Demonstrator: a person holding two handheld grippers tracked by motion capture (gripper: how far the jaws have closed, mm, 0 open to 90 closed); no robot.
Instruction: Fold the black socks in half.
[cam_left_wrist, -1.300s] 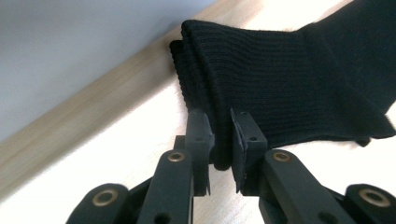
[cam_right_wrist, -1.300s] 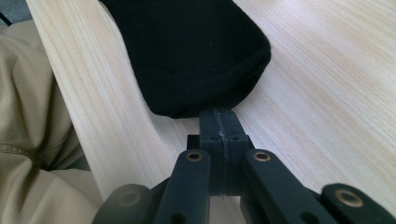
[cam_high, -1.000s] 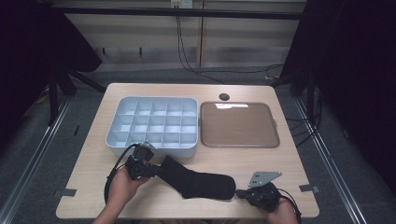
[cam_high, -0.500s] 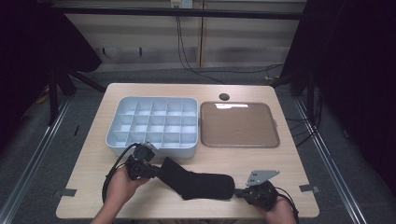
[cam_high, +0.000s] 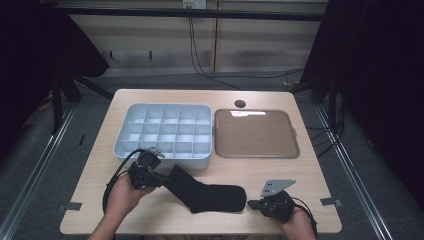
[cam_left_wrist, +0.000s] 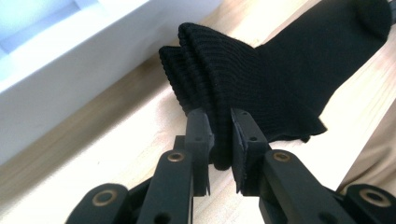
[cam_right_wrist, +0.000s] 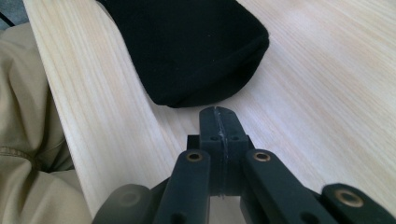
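- Black sock lies flat on the wooden table, near the front edge, just in front of the white compartment box; the brown tray sits to the right of the box, well apart from the sock.
- Sock runs left to right: ribbed cuff end up-left, rounded toe end to the right.
- Left gripper is at the cuff end. In the left gripper view the jaws are clenched on the bunched ribbed cuff; the fabric fold sits squarely between the two pads, which press on it from both sides.
- The cuff looks slightly lifted off the table at the grip, hard to be sure from this angle; the rest of the sock rests on the wood.
- Right gripper sits low at the table's front right, pointing left at the toe end.
- In the right gripper view its jaws are pressed fully together with nothing between them.
- Sock toe lies just ahead of those closed tips, very near but apart, a strip of bare wood in between.
- Both hands come in from the bottom edge, one on each gripper.
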